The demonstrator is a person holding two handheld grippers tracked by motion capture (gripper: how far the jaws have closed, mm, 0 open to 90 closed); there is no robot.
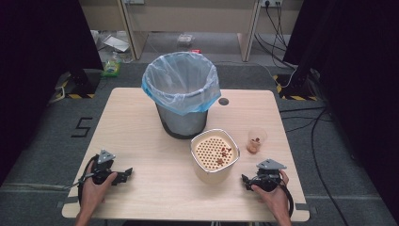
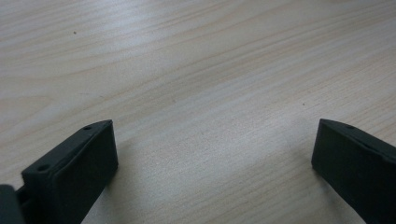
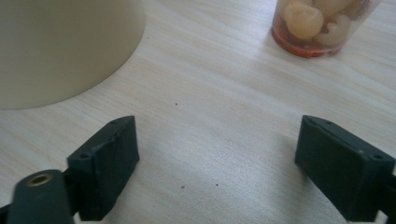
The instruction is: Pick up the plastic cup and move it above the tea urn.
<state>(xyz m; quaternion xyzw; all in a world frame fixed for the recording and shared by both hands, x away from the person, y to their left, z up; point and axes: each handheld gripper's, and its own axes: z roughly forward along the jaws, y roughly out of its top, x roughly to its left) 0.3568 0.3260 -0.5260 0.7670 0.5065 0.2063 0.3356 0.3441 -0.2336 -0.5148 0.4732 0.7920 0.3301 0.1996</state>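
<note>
A cream container point(image 1: 214, 157) with a perforated strainer insert stands at the table's front centre, a few red-brown scraps lying on the insert. To its right is a clear plastic cup point(image 1: 256, 140) holding food bits, seen close up in the right gripper view point(image 3: 322, 25). A grey bin point(image 1: 181, 94) lined with a blue bag stands behind the container. My left gripper point(image 1: 123, 175) rests open on the table at front left, jaws wide over bare wood point(image 2: 215, 154). My right gripper point(image 1: 247, 180) rests open at front right point(image 3: 217, 158), the container's wall point(image 3: 65, 46) ahead on its left.
The wooden table point(image 1: 141, 136) has a dark round hole point(image 1: 223, 101) near the back right. Cables point(image 1: 306, 127) trail on the floor to the right, and shelving legs and clutter stand beyond the table's far edge.
</note>
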